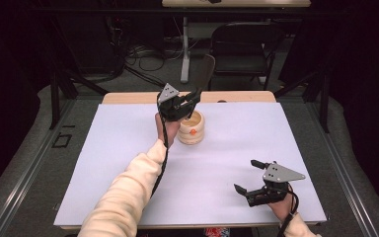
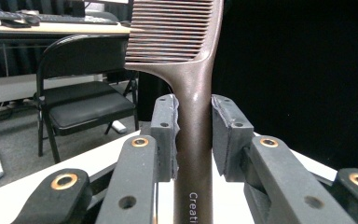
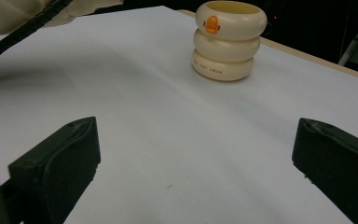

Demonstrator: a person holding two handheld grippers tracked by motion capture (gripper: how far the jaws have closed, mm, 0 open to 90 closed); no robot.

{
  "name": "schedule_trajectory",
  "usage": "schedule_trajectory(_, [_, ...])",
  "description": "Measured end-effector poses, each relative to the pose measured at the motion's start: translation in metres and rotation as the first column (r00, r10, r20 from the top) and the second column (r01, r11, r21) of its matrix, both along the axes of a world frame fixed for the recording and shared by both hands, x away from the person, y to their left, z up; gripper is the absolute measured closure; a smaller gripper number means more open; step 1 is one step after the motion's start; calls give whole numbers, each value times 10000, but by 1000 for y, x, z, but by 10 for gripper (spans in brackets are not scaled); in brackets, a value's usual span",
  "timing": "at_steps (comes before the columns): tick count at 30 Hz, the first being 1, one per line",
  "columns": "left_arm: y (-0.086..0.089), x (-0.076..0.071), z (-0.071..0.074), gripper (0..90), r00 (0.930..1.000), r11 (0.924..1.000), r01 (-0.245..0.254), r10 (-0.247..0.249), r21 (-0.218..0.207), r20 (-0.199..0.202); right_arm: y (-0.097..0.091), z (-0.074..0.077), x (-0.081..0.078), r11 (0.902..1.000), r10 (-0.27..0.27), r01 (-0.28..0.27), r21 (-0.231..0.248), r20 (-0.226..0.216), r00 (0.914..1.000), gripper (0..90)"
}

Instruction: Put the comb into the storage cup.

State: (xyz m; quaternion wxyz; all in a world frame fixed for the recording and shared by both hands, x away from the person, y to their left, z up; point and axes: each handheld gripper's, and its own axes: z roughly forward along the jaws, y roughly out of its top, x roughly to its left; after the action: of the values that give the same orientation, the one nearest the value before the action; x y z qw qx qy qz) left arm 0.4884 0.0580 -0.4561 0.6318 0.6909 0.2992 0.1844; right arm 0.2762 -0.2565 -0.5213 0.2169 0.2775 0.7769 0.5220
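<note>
A dark brown comb [image 2: 196, 79] stands upright in my left gripper [image 2: 193, 135], whose pads are shut on its handle, teeth pointing left near the top. From above, the left gripper [image 1: 180, 104] hovers at the table's back middle, with the comb [image 1: 205, 71] sticking out beyond it. Just below it stands a cream ringed cup with an orange duck mark [image 1: 191, 129]. My right gripper [image 1: 245, 175] rests open near the front right, nothing between its jaws. In the right gripper view the gripper [image 3: 196, 163] faces the cup [image 3: 228, 39] from a distance.
A white sheet [image 1: 128, 148] covers the wooden table. A black folding chair [image 1: 242, 47] stands behind the table, also seen in the left gripper view [image 2: 74, 98]. Cables and a desk leg [image 1: 185, 54] lie on the floor beyond. A cream sleeve [image 1: 123, 197] crosses the front left.
</note>
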Motion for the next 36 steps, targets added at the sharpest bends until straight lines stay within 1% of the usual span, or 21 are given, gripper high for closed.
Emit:
schedule_trajectory(5, [-1,1,-2,720,9999,10000,-29,28,42,133,0,0,0,10000,-4,4,7,0,10000,4])
schedule_trajectory(7, [-2,2,-3,720,9997,9999,-122,121,9,212,0,0,0,10000,-3,3,2,-4,10000,4])
schedule_trajectory(11, [-3,3,-5,720,9996,10000,-93,93,18,264,0,0,0,10000,-15,15,11,-10,10000,4])
schedule_trajectory(13, [-4,4,-6,720,9994,9999,-145,142,76,317,0,0,0,10000,-7,7,8,-14,10000,4])
schedule_trajectory(18, [-6,5,-10,720,9989,9997,-251,249,36,386,0,0,0,10000,-8,8,6,-13,10000,4])
schedule_trajectory(21, [-7,6,-12,720,9989,9996,-291,291,2,370,0,0,0,10000,-7,7,6,-12,10000,4])
schedule_trajectory(24, [-7,8,-14,720,9988,9994,-325,322,85,375,0,0,0,10000,4,-4,1,8,10000,4])
schedule_trajectory(36, [-5,12,-21,720,9992,9993,-346,344,103,221,0,0,0,10000,2,-2,2,5,10000,4])
